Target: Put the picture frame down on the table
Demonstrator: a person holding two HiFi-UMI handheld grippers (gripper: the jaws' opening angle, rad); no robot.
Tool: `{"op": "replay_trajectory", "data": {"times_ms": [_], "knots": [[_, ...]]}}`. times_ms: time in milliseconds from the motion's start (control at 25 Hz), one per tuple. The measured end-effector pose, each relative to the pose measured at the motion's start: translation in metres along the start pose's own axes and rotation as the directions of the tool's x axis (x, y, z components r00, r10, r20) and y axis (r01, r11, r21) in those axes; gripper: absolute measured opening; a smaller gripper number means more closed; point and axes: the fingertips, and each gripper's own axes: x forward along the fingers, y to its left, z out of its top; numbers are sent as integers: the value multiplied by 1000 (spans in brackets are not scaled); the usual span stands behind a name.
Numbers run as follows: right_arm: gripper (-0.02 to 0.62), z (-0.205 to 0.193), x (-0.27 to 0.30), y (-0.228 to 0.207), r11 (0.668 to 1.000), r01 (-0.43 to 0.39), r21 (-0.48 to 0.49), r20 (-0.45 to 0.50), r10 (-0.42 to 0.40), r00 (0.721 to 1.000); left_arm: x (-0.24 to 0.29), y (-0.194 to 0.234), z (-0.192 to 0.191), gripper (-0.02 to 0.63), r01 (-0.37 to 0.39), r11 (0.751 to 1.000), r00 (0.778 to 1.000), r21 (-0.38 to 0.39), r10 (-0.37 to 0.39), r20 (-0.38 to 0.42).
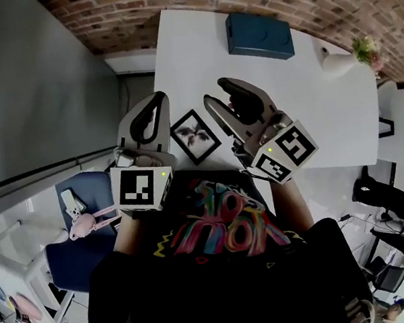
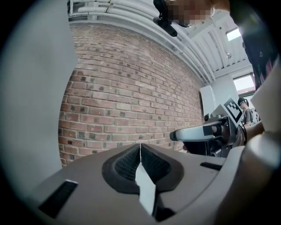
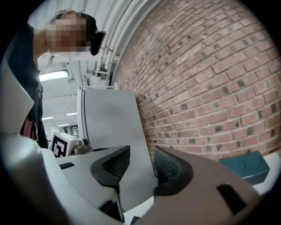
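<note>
Placement looks finished: the black-framed picture with a dark splash print on white (image 1: 195,136) lies face up on the white rectangular table (image 1: 249,71), close to the table's near edge and toward its left corner, with neither tool touching it. At the table's far end sits a dark blue box (image 1: 259,34), well apart from the frame.

Both tools are held level above the table's near edge, one to each side of the frame. The left gripper (image 1: 157,105) is clenched; its own view shows the ribbed pads meeting at the tip (image 2: 140,148) with nothing pinched there. The right gripper (image 1: 214,92) is released; its view shows a clear gap between the jaws (image 3: 141,154), through which only a grey wall panel and brick wall show.

I judge the task to be at its closing step, the frame set down and let go. The next move calls for little: carrying both tools back off the table without brushing the frame, which is light and would probably slide at a nudge.
</note>
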Motion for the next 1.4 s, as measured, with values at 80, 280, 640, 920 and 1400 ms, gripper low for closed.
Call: {"op": "replay_trajectory", "data": {"times_ms": [80, 280, 640, 920, 1400], "knots": [[181, 16, -5, 1, 999, 19, -44, 26, -17, 1000, 1, -4, 7, 29, 7, 1000, 1000, -3, -7, 19], [128, 39, -18, 0, 990, 81, -114, 74, -72, 995, 5, -10, 24, 29, 12, 1000, 997, -21, -10, 82], [20, 41, -37, -3, 978, 159, -138, 98, -146, 984, 6, -20, 27, 29, 41, 999, 996, -24, -39, 85], [18, 25, -47, -6, 979, 172, -110, 71, -165, 984, 4, -28, 24, 29, 55, 998, 996, -26, -53, 72], [18, 16, -51, -4, 982, 165, -88, 60, -160, 985, -2, -35, 23, 29, 63, 998, 995, -26, -61, 77]]}}
